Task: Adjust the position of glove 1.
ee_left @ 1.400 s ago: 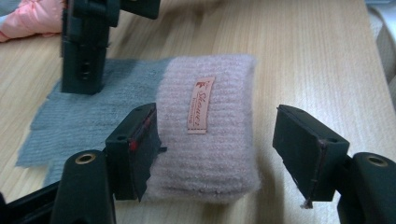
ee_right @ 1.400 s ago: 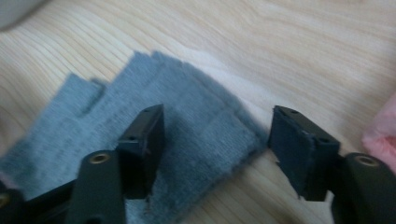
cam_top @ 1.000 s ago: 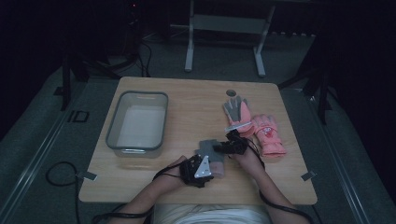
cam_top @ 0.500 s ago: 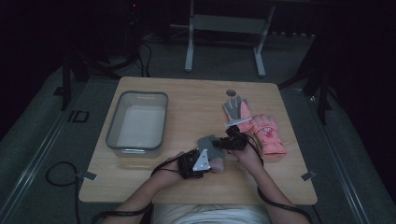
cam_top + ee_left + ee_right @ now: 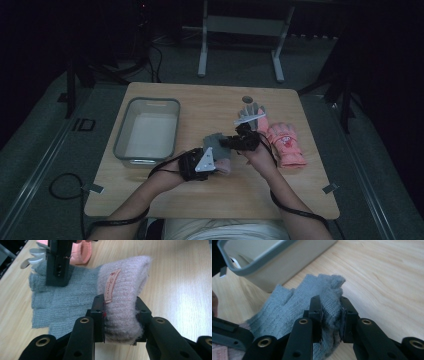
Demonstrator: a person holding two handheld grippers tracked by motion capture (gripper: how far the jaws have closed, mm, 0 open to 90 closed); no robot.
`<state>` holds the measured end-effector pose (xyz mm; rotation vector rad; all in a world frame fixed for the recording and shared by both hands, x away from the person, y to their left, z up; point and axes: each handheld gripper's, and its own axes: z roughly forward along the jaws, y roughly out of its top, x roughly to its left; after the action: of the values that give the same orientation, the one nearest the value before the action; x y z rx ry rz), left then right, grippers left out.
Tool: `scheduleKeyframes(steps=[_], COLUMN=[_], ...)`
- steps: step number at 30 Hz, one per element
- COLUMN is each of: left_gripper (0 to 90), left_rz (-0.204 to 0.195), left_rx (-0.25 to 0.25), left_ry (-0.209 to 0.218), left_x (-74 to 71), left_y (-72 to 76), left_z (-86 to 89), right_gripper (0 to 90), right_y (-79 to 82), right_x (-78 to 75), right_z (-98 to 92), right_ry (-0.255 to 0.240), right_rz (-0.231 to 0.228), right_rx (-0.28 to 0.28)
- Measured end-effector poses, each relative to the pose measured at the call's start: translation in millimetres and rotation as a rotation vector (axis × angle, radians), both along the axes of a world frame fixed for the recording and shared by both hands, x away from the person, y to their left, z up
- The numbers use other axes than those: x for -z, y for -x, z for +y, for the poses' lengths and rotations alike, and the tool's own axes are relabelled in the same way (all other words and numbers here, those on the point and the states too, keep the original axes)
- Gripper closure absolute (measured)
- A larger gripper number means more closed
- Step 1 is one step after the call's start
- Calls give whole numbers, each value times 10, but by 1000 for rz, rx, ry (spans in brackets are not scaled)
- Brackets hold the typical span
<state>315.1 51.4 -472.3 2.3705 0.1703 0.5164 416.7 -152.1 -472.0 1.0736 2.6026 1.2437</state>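
I have one grey glove (image 5: 216,144) pinched at both ends above the bench (image 5: 310,200). My left gripper's (image 5: 119,319) jaws have just closed on its pink knitted cuff (image 5: 125,290); my right gripper's (image 5: 331,317) jaws pinch the grey finger end. The pickup looks done. The glove isn't yet in the grey tub (image 5: 147,135), and pink gloves (image 5: 285,142) lie at my right.

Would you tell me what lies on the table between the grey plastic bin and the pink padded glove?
In the high view, the grey-and-pink knit glove lies between the grey plastic bin and the pink padded glove, gripped by both grippers.
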Motion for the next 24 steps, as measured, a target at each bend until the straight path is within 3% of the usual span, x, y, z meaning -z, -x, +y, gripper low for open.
scheduleKeyframes(steps=[15, 24], left_gripper=[688, 688], left_rz=[-17, -19], left_rx=[-52, -71], left_ry=[-16, -59], left_x=[-298, -454], left_y=[-42, -163], left_z=[376, 695], right_gripper=[758, 758], right_y=[-107, -225], right_x=[-374, -536], right_z=[452, 799], right_ry=[6, -3], right_rz=[-67, -85], right_rx=[-72, -96])
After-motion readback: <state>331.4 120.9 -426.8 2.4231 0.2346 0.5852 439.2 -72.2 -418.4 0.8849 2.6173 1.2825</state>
